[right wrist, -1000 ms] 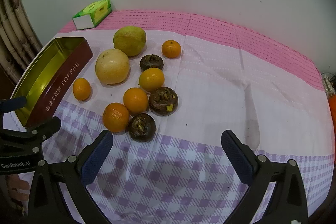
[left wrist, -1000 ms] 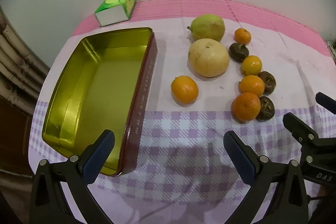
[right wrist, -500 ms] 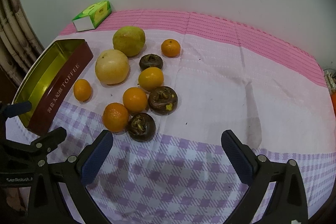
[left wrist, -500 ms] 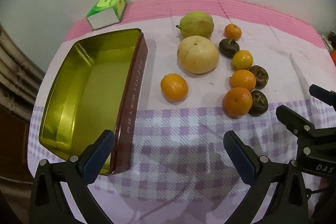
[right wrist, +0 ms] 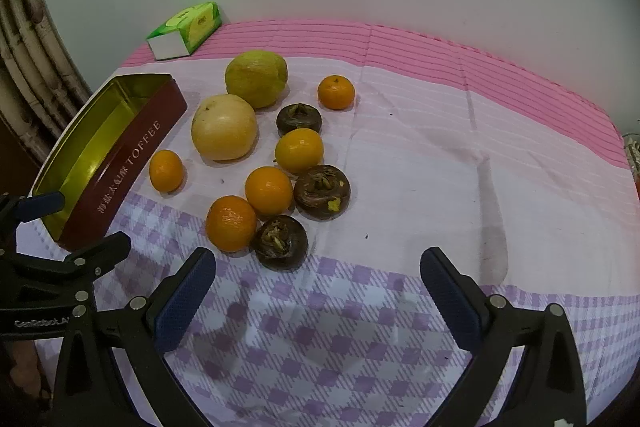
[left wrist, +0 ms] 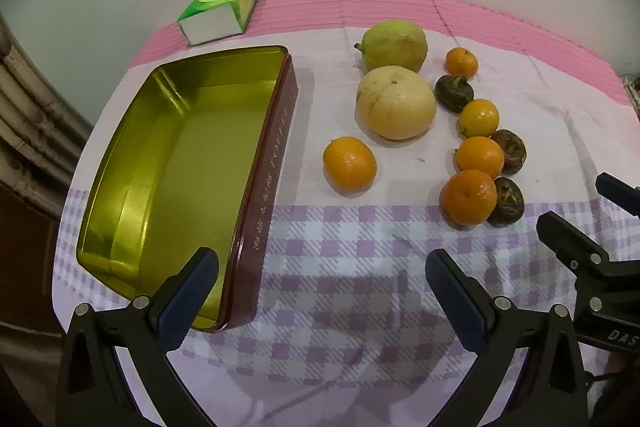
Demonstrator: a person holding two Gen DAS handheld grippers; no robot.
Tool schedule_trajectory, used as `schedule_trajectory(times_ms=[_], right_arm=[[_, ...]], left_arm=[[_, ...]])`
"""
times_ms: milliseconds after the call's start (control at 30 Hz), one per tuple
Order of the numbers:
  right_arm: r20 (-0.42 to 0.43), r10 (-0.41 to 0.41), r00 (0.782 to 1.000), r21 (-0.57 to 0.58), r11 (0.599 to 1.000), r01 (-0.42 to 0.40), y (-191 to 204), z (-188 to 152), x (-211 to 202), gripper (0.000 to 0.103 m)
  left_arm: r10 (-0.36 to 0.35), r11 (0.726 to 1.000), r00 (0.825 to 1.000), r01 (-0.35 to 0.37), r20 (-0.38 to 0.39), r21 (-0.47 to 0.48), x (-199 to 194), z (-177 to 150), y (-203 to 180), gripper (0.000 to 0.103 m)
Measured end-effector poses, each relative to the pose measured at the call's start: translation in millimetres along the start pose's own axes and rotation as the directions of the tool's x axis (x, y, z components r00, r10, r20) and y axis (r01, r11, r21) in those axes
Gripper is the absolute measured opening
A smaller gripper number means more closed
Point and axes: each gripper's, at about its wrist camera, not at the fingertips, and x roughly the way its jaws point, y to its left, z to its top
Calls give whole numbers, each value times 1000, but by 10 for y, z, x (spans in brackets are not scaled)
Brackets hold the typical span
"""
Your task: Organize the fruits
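Note:
An empty gold-lined toffee tin (left wrist: pixel 192 163) (right wrist: pixel 132 151) lies on the left of the cloth. Right of it lie a green pear (left wrist: pixel 394 45) (right wrist: pixel 256 78), a pale round fruit (left wrist: pixel 396 103) (right wrist: pixel 224 133), several oranges, one apart near the tin (left wrist: pixel 349 164) (right wrist: pixel 166 171), and three dark brown fruits such as one at the front (left wrist: pixel 507 202) (right wrist: pixel 281 242). My left gripper (left wrist: pixel 320 287) is open and empty, above the tin's near right corner. My right gripper (right wrist: pixel 318 287) is open and empty, just short of the front orange (right wrist: pixel 231 223) and brown fruit.
A green and white tissue box (left wrist: pixel 218 11) (right wrist: pixel 186 31) stands at the back left by the white wall. The pink and lilac checked cloth (right wrist: pixel 460 167) covers the table. Bamboo poles (right wrist: pixel 24 39) stand beyond the table's left edge.
The left gripper has shifted slightly, so tin and fruit slid a little in its view. The right gripper has barely moved. Both stay open.

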Motion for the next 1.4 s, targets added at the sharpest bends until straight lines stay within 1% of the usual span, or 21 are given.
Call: schedule_trajectory(times_ms=[233,500,667,1400], right_arm=[[-3,17,1000,1,1000,-17,3,-4,2,94],[3,24,1000,-4,1000,-24,17,-7,1,92],[-4,42,999,-1,999,-42,24,-6,13,81],[-11,71,997,4,997,-71,41,-20,31,70]], left_arm=[[7,1000,1000,-7,-1,5,14,-12,-12,103],[8,1000,1000,-8,0,5,12,-11,-9,103],[10,1000,1000,-10,-1,3,19,-10,-10,103],[11,1000,1000,-11,-2,4,16,-11,-22,103]])
